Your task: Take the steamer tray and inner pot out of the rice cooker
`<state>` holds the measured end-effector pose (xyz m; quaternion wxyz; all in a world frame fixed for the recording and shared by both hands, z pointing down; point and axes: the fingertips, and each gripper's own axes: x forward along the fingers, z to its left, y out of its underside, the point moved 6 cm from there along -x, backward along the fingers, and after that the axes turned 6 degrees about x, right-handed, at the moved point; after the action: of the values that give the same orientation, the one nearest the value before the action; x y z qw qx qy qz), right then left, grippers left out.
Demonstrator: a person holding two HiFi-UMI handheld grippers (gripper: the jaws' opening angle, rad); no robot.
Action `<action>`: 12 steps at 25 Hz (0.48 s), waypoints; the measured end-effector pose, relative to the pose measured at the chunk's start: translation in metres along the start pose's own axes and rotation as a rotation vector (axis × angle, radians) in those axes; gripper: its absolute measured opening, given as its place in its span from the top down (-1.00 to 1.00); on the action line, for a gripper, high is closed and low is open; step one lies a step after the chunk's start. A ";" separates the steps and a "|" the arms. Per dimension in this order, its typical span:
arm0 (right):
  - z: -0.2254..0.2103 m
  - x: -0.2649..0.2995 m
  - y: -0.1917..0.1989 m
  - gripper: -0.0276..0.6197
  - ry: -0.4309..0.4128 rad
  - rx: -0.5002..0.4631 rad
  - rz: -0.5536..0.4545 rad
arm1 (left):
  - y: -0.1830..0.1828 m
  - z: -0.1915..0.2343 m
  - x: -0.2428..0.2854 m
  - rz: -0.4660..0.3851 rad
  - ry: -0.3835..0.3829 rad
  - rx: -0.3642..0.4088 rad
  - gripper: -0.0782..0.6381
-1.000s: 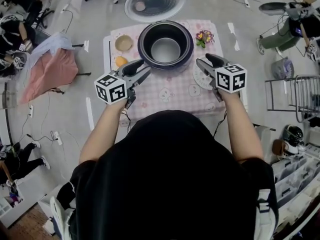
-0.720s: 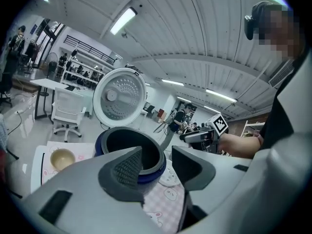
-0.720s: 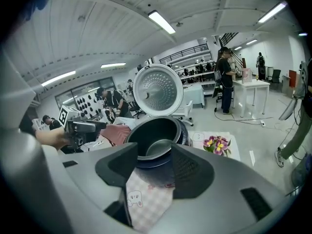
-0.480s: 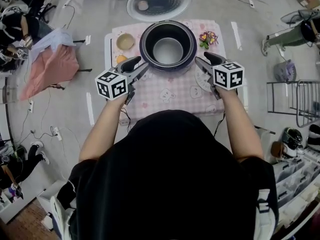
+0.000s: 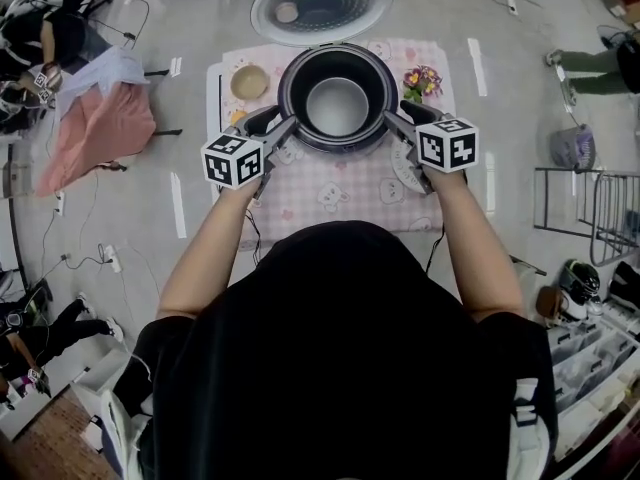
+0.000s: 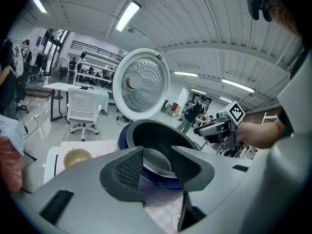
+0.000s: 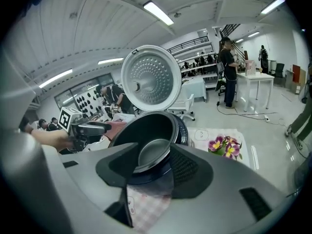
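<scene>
The left gripper (image 6: pixel 157 152) has its two jaws apart. They have just been closing a little, and only the near rim of the rice cooker (image 5: pixel 372 133) shows in the gap, not pressed by either pad. The right gripper (image 7: pixel 152 152) also has its jaws apart, framing the cooker's opposite rim without clamping it. In the head view, the two grippers flank the cooker at upper centre, one at its left edge and one at its right.

There is one cooker. Its single inner pot (image 5: pixel 337 105) sits inside it, dark-walled with a silvery bottom. Its one lid (image 5: pixel 322 3) stands open at the top of the frame.

The table (image 5: pixel 340 183) has a pink checked cover. On it, left of the cooker, are one tan bowl (image 5: pixel 248 82) and one orange round thing (image 5: pixel 240 118), partly hidden by the left gripper. One bunch of flowers (image 5: pixel 421 78) sits right of the cooker. One white disc with holes (image 5: pixel 403 163) lies partly under the right gripper.

On the floor, a pink cloth (image 5: pixel 95 133) lies at the left and a wire rack (image 5: pixel 600 208) stands at the right.
</scene>
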<state>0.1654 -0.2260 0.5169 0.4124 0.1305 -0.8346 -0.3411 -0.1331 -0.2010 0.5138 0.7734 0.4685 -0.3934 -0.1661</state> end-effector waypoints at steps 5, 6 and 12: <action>-0.009 0.014 -0.003 0.27 -0.001 0.003 0.025 | 0.001 0.010 0.017 0.036 -0.038 0.022 0.25; -0.010 0.016 -0.004 0.27 -0.003 0.004 0.029 | 0.001 0.012 0.020 0.040 -0.045 0.024 0.25; -0.019 0.036 -0.004 0.27 0.001 0.016 0.057 | 0.006 0.026 0.036 0.073 -0.073 0.024 0.25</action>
<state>0.1579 -0.2558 0.5436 0.4214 0.1100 -0.8405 -0.3223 -0.1309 -0.2357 0.5418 0.7585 0.4564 -0.4404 -0.1500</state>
